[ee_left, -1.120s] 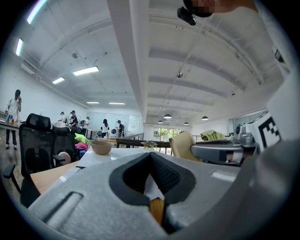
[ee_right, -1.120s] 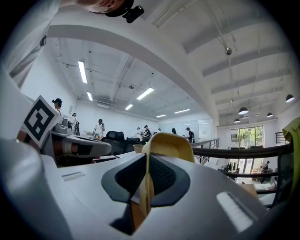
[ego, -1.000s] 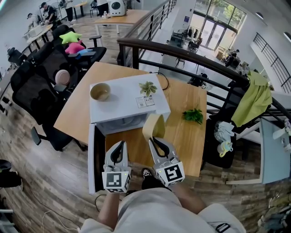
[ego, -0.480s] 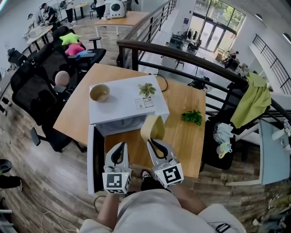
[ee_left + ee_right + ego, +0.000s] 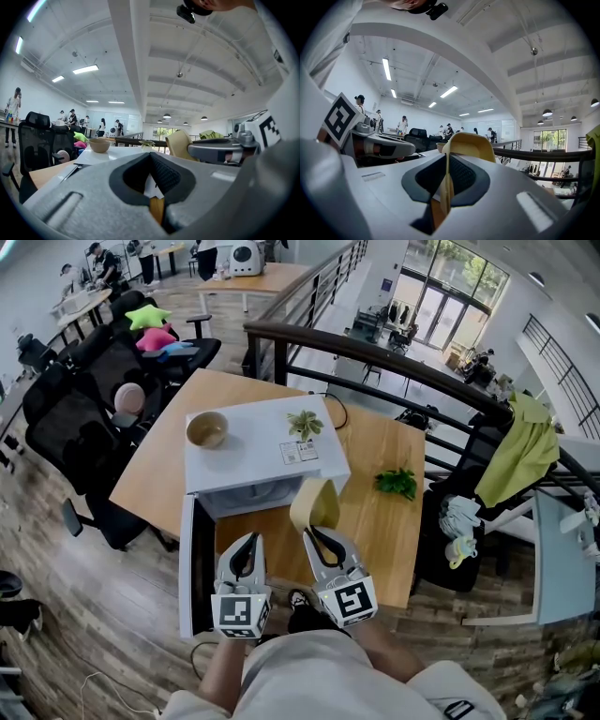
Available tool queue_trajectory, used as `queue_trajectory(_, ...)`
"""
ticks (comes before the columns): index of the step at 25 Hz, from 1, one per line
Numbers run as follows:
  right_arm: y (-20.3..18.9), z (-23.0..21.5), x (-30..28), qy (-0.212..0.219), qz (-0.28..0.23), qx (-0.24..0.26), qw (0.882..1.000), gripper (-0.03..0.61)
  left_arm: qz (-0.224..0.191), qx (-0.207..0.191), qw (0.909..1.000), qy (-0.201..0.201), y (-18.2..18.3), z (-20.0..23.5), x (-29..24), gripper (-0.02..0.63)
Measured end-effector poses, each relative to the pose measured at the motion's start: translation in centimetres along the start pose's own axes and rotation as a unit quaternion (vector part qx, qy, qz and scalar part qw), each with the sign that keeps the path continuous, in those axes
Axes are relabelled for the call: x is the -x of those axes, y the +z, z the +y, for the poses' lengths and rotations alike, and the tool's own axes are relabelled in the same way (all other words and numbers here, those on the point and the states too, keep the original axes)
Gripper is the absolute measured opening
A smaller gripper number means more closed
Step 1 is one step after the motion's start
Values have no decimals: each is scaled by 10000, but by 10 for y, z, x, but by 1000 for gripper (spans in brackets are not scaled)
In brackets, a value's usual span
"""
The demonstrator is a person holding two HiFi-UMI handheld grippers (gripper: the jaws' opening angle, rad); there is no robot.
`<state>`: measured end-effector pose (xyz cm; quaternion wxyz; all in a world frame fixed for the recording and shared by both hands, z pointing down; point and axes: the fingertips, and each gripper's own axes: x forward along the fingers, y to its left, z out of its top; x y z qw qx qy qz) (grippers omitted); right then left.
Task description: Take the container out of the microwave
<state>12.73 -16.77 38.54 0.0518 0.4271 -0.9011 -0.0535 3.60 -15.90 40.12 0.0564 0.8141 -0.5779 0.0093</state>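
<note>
Container (image 5: 316, 504), rim partly hidden, pinched in right gripper (image 5: 317, 532) jaws; left gripper (image 5: 246, 540) jaws closed.

head view: high, steeply down on desk (image 5: 384, 521) | gripper views: level, close behind own jaws | shared: microwave (image 5: 253, 456) top, bowl (image 5: 206, 429)

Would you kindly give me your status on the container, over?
Left gripper shut, empty. Right gripper shut on container, by its wall. Container outside microwave, held over table. Door open at left.
</note>
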Motion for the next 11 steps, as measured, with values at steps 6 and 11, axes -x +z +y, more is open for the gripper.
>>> queue_trajectory(6, -4, -2, 1, -30, 66, -39, 10000, 32, 40, 48, 10000, 5, -3, 1, -1, 3)
queue_trajectory(11, -4, -7, 1, -35, 57, -11, 10000, 32, 62, 65, 10000, 36, -5, 1, -4, 3)
